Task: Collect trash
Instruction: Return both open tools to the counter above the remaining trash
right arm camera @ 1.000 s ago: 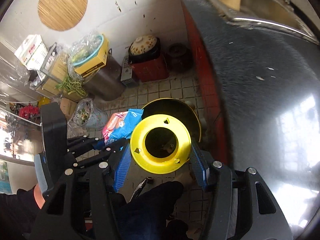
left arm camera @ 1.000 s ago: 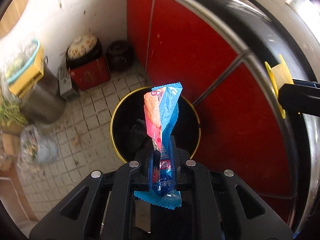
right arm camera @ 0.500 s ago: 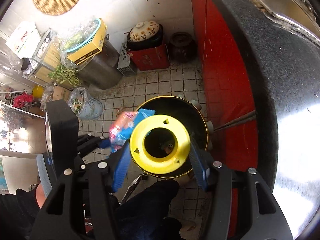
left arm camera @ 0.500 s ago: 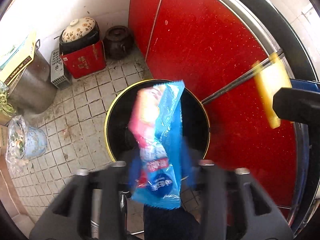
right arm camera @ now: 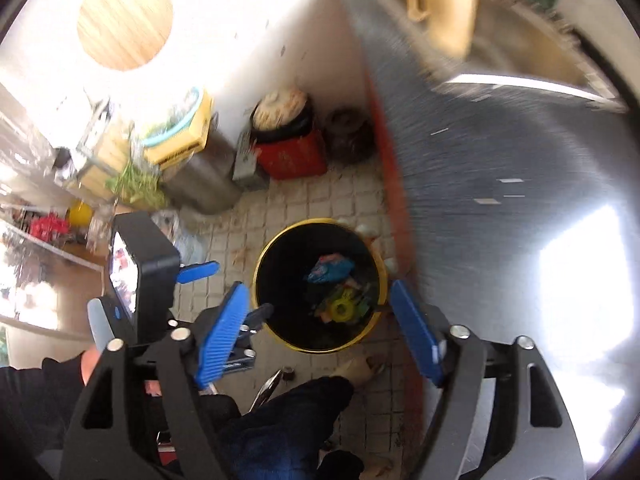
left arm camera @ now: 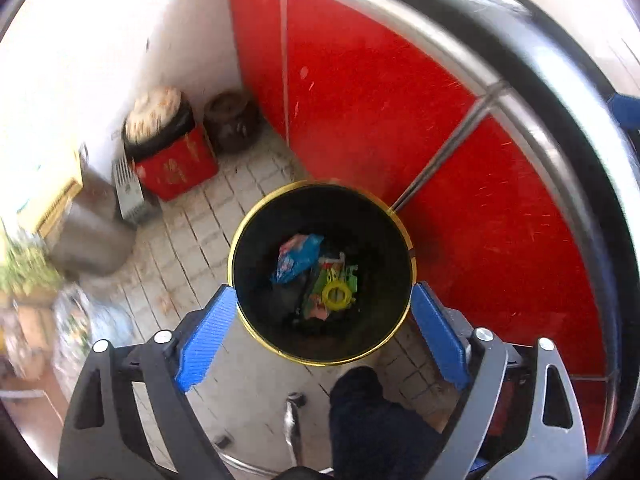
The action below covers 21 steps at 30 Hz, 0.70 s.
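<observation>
Left gripper (left arm camera: 322, 330) and right gripper (right arm camera: 318, 330) are held above the black bin (left arm camera: 256, 236); both sets of jaws have just been opening, are spread wide, and nothing is held between them. The blue snack wrapper (left arm camera: 296, 258) and the yellow spool (left arm camera: 338, 293) are seen lying inside the bin among other trash, on the tiled floor (left arm camera: 200, 236) beside the red cabinet (left arm camera: 400, 112).

Black claws (left arm camera: 322, 320), ribbed blue pads (left arm camera: 204, 344)
</observation>
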### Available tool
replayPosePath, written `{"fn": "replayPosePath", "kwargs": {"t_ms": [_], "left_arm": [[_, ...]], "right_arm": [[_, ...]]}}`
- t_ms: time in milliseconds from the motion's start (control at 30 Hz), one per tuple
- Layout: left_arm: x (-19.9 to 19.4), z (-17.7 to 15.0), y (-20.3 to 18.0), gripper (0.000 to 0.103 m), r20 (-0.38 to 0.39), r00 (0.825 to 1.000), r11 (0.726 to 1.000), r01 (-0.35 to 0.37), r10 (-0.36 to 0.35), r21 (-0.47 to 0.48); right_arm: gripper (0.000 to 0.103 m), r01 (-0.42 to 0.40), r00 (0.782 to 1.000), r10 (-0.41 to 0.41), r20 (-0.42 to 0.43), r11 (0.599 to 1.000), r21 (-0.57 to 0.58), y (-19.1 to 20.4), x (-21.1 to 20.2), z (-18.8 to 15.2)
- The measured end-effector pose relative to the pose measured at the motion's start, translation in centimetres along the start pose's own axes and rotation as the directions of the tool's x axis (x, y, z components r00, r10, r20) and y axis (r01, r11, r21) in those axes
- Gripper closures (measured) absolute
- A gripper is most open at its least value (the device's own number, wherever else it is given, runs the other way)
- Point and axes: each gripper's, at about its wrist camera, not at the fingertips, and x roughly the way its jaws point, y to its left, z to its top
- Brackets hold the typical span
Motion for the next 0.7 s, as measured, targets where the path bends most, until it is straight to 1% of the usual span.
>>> {"fn": "replayPosePath", "kwargs": {"t_ms": [67, 100, 167, 200, 267, 300, 400, 467, 500, 533, 567, 600, 667, 700], "left_arm": [[-2.0, 0.7, -1.8, 0.014, 0.033, 0.999, 0.999, 0.005, -0.007, 0.04], [-3.1, 1.1, -2.9, 0.013, 0.049, 0.999, 0.998, 0.006, -0.009, 0.06], [-5.5, 2.1, -6.0, 0.012, 0.089, 0.995, 0.993, 0.028, -0.038, 0.114], [-6.5, 2.5, -7.5, 0.011, 0.107, 0.993, 0.989, 0.042, -0.057, 0.14], [-8.4, 3.5, -11.6, 0.01, 0.128, 0.986, 0.976, 0.074, -0.102, 0.205], [-9.1, 3.9, -13.7, 0.01, 0.13, 0.983, 0.967, 0.094, -0.127, 0.238], [-11.4, 4.8, -20.9, 0.01, 0.134, 0.97, 0.921, 0.141, -0.202, 0.364], [-12.6, 4.9, -26.2, 0.01, 0.128, 0.959, 0.875, 0.172, -0.254, 0.453], [-13.2, 4.8, -28.8, 0.01, 0.118, 0.953, 0.851, 0.189, -0.28, 0.489], [-13.6, 4.7, -30.4, 0.01, 0.109, 0.948, 0.834, 0.203, -0.299, 0.513], [-14.2, 4.4, -32.8, 0.01, 0.095, 0.941, 0.808, 0.223, -0.324, 0.545], [-14.6, 4.3, -34.4, 0.01, 0.085, 0.937, 0.792, 0.235, -0.338, 0.563], [-15.4, 3.4, -38.3, 0.01, 0.051, 0.924, 0.741, 0.27, -0.379, 0.615], [-15.7, 3.1, -39.5, 0.01, 0.042, 0.921, 0.723, 0.275, -0.387, 0.634]], "right_arm": [[0.026, 0.03, 0.998, -0.032, 0.062, 0.999, 0.037, -1.8, -4.2, -1.5], [0.025, 0.048, 0.996, -0.051, 0.08, 0.998, 0.049, -2.4, -5.4, -2.0], [0.023, 0.111, 0.983, -0.124, 0.137, 0.989, 0.097, -4.6, -9.7, -4.3], [0.021, 0.135, 0.976, -0.152, 0.153, 0.984, 0.118, -5.4, -11.1, -5.2], [0.021, 0.203, 0.954, -0.237, 0.185, 0.962, 0.185, -7.7, -14.8, -8.1], [0.021, 0.239, 0.937, -0.287, 0.2, 0.942, 0.235, -9.1, -16.9, -9.9], [0.021, 0.306, 0.895, -0.395, 0.206, 0.881, 0.361, -12.2, -21.0, -14.5], [0.021, 0.344, 0.86, -0.469, 0.2, 0.823, 0.452, -13.9, -23.6, -18.1], [0.021, 0.353, 0.845, -0.497, 0.195, 0.794, 0.495, -14.7, -24.8, -19.8], [0.021, 0.357, 0.831, -0.525, 0.187, 0.759, 0.544, -15.7, -26.1, -21.9], [0.021, 0.361, 0.817, -0.548, 0.177, 0.728, 0.583, -16.4, -26.9, -23.6], [0.021, 0.366, 0.802, -0.573, 0.165, 0.692, 0.622, -17.0, -27.9, -25.5], [0.021, 0.363, 0.779, -0.61, 0.145, 0.628, 0.689, -18.2, -29.6, -29.1], [0.021, 0.361, 0.77, -0.623, 0.136, 0.603, 0.711, -18.4, -30.1, -30.4]]}}
